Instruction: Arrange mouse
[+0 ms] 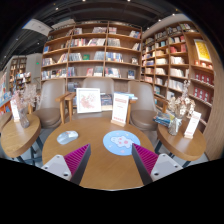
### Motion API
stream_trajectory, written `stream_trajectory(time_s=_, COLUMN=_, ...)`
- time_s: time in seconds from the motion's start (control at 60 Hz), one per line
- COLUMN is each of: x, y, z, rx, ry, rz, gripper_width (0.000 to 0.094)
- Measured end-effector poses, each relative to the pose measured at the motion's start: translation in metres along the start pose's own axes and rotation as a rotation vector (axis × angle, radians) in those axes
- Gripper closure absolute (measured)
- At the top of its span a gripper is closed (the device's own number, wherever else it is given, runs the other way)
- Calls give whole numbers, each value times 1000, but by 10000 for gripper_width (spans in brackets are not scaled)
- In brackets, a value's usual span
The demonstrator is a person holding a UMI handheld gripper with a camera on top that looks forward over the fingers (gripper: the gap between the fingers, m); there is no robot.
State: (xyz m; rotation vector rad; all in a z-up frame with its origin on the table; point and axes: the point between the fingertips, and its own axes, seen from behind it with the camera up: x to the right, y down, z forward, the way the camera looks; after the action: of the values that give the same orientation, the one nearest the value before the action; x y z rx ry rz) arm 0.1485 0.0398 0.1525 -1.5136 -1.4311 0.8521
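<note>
While my fingers (112, 160) hang apart over the near edge of the round desk (100, 165), nothing sits between them; they are released and hold nothing. At about eleven o'clock from them, near the desk's left side, lies a small pale object that I take for the mouse (67, 137), though it is too small to be sure. At twelve o'clock, just ahead, lies a round blue mat (121, 142) with a pink pattern on it. Past the mat, at the desk's far edge, stand two sign cards (88, 100), and bookshelves (95, 55) fill the wall beyond.

My guess is that the mouse is light and rigid, with a smooth shell that could slip from the pads. I would take it across its two long sides, near the middle, fingers low by the desk, and close gently. The likely spot for it is the mat, near to its right.
</note>
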Motion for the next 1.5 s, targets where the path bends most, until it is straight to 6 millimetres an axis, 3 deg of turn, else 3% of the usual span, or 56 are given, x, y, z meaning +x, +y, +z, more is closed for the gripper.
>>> stream_trajectory(time_s=0.283, x=-119, y=7, z=2, rx=-21, ry=-110, rz=-53, gripper_width=82)
stream_trajectory(time_s=0.5, x=-185, y=21, z=12, rx=-36, ry=-180, rz=-60, gripper_width=82)
stream_trajectory(time_s=0.7, x=-211, y=31, z=45, rx=-55, ry=-193, rz=-43, gripper_width=85)
stream_trajectory(time_s=1.217, x=-265, y=43, z=157, rx=-118, ry=-182, rz=-53, gripper_width=87)
stream_trajectory(time_s=1.5, x=-271, y=55, z=201, rx=-186, ry=-154, rz=-49, gripper_width=87)
